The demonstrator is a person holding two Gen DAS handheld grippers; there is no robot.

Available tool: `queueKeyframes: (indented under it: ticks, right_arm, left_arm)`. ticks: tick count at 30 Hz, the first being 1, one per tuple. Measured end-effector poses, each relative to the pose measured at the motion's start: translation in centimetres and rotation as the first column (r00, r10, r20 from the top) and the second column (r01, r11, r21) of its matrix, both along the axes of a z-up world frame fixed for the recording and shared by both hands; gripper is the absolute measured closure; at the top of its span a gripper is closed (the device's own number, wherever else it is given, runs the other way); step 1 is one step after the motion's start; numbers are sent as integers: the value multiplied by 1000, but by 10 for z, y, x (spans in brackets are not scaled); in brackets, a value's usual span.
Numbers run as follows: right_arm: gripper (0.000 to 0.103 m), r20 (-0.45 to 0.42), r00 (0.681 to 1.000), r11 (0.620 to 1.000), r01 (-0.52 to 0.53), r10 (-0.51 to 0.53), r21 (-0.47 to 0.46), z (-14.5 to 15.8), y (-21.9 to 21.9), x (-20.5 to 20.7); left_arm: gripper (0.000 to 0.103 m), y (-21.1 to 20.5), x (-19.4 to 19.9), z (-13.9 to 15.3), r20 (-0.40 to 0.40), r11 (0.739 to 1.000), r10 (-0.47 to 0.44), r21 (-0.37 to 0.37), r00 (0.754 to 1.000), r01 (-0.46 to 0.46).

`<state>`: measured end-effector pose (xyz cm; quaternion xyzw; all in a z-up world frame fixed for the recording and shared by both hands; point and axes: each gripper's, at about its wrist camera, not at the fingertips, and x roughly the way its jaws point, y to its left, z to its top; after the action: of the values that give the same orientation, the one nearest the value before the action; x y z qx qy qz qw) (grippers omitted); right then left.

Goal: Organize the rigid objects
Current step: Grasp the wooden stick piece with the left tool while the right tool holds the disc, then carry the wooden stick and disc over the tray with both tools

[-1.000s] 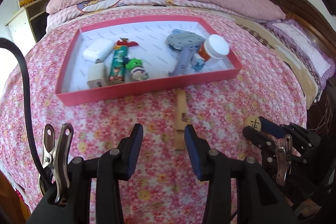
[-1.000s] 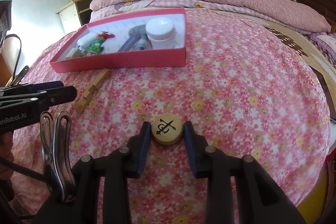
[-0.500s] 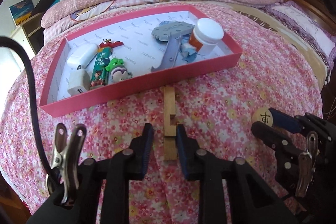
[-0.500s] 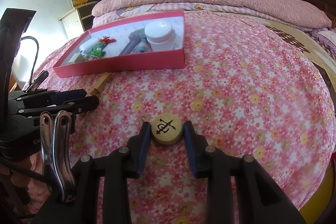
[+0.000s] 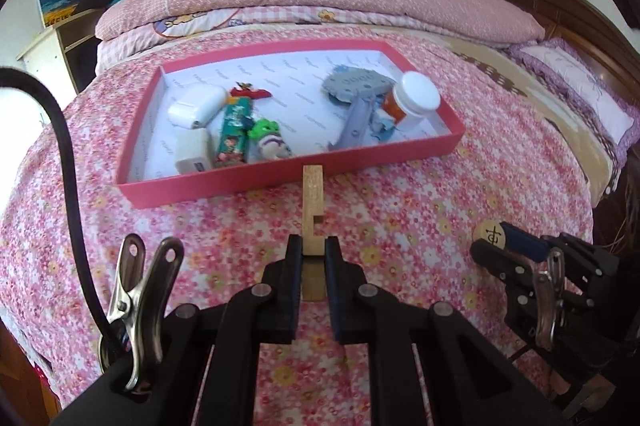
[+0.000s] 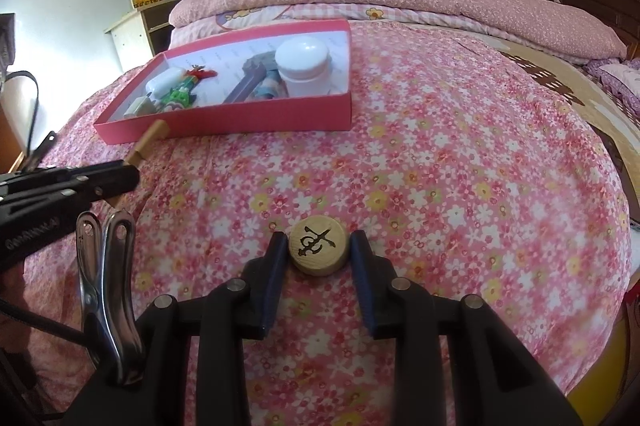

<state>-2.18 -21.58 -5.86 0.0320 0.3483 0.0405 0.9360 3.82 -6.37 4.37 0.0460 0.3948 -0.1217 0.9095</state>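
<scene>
Left wrist view: black fingers (image 5: 293, 266) pinch a slim notched wooden block (image 5: 312, 210).

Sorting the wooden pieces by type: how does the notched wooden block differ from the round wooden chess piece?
The notched wooden block is a long, slim bar with a cut-out in one side; the round wooden chess piece is a flat disc with a dark character on top. The block's far end reaches the pink tray; the disc lies on open bedspread. Both are pale wood, each gripped by a hand-held gripper.
</scene>
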Motion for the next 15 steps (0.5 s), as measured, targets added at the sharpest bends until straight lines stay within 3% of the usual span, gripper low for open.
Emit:
queueKeyframes:
  ticks: [8,15]
  right_arm:
    - [70,-15,1000,1000,-20,20,0,10,12,4]
    - [70,30,997,997,-77,77,-6,42,30,17]
  left_arm:
    - [92,29,3,21,42,997,70,-46,997,-68]
    - [92,45,19,36,54,992,112,-60,992,-109]
